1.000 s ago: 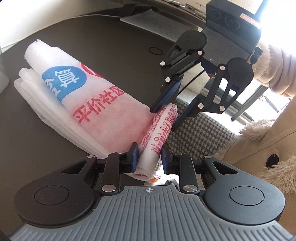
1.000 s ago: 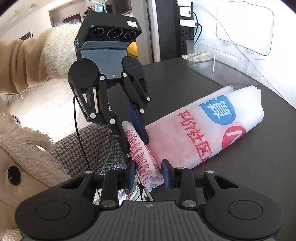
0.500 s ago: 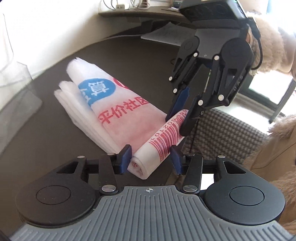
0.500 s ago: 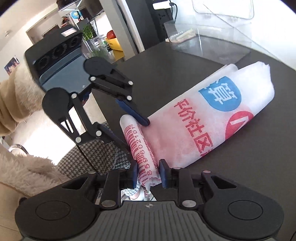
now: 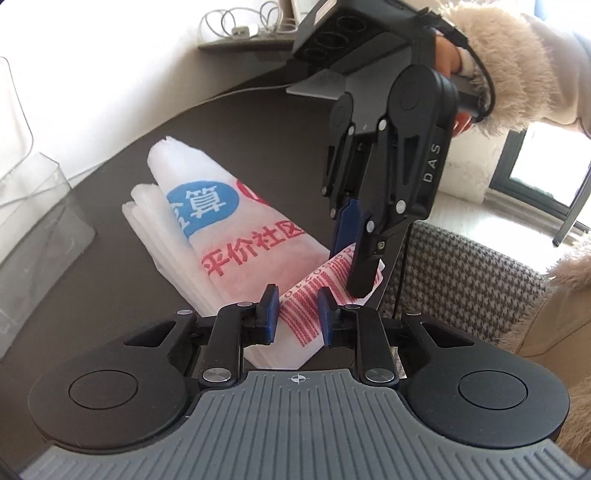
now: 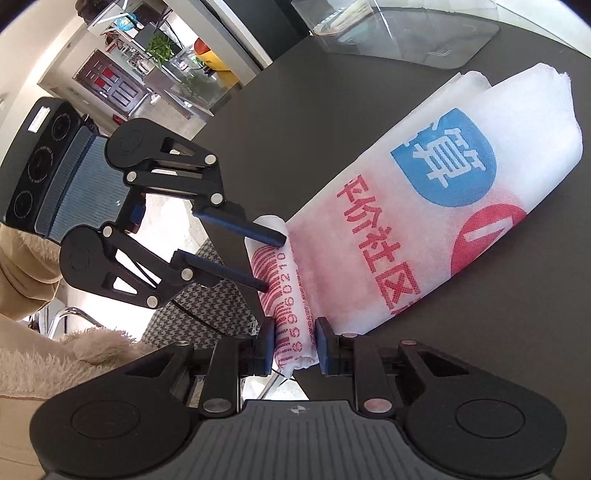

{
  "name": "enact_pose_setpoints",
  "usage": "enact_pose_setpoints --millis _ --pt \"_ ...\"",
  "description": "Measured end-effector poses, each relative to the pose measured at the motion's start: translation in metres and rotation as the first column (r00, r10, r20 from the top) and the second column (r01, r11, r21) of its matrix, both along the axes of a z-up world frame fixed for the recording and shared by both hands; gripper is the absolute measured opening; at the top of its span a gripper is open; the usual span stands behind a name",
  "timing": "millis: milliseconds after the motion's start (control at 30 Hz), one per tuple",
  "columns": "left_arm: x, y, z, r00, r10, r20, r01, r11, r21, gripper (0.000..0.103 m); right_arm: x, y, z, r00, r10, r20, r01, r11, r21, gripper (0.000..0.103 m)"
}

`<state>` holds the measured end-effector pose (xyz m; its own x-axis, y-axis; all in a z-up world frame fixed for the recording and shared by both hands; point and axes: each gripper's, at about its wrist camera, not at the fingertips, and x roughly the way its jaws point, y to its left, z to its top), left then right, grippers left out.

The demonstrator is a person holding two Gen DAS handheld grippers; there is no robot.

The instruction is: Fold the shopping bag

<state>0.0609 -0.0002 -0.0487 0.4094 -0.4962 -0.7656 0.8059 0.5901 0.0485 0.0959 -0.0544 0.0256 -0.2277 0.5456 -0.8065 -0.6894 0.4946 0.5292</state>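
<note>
The shopping bag (image 5: 236,236), white with red lettering and a blue badge, lies folded lengthwise on the dark surface (image 5: 110,325), its near end rolled into a tight tube printed with a red barcode. That roll sits at the surface's near edge, above a houndstooth chair seat (image 5: 461,273).

The left hand-held gripper (image 5: 297,312) has just been closing; its jaws stand narrowly apart with one end of the roll between them, and in the left wrist view the blue pads (image 5: 271,314) lie against the fabric. The right hand-held gripper (image 6: 293,341) has been closing too, and its pads press both sides of the roll's other end, holding it firmly.

Each gripper reaches in from an opposite end of the roll. A fluffy beige sleeve (image 5: 517,66) shows behind the right one. A clear plastic tray (image 6: 406,33) stands at the far side of the surface.
</note>
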Motion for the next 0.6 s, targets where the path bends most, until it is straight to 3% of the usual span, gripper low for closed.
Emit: enact_pose_setpoints --millis 67,167,200,267,300,367,400,467,600 --pt "0.005 -0.001 -0.001 1.000 0.017 -0.025 -0.017 1.000 0.002 0.024 -0.003 0.000 0.003 0.999 -0.005 0.038 0.005 1.000 -0.002 0.023" --pt "0.011 -0.001 -0.004 0.998 0.041 -0.054 -0.041 0.999 -0.007 0.024 -0.014 -0.003 0.016 0.987 -0.028 0.161 0.029 1.000 -0.006 0.036" --pt "0.013 0.000 -0.004 0.997 0.049 -0.065 -0.050 0.999 -0.013 0.024 -0.020 -0.006 0.022 0.975 -0.044 0.216 0.046 0.999 -0.005 0.050" --pt "0.016 0.001 -0.004 0.995 0.060 -0.084 -0.062 0.998 -0.021 0.025 -0.038 -0.011 0.036 0.929 -0.071 0.364 0.076 0.997 0.001 0.050" --pt "0.017 0.002 -0.004 0.993 0.067 -0.093 -0.070 0.997 -0.025 0.025 -0.050 -0.012 0.043 0.886 -0.081 0.456 0.084 0.996 0.013 0.046" --pt "0.018 0.003 -0.004 0.992 0.081 -0.100 -0.085 0.996 -0.033 0.026 -0.080 -0.012 0.050 0.786 -0.108 0.608 0.097 0.994 0.051 0.021" --pt "0.017 0.004 -0.004 0.991 0.090 -0.100 -0.094 0.995 -0.038 0.026 -0.088 -0.011 0.050 0.765 -0.122 0.632 0.104 0.992 0.065 0.007" --pt "0.013 0.005 -0.005 0.989 0.117 -0.094 -0.122 0.991 -0.049 0.026 -0.097 -0.007 0.042 0.752 -0.120 0.648 0.108 0.992 0.058 0.006" --pt "0.002 0.004 -0.005 0.984 0.161 -0.078 -0.166 0.984 -0.057 0.026 -0.104 0.000 0.021 0.735 -0.039 0.677 0.093 0.995 -0.043 0.007"
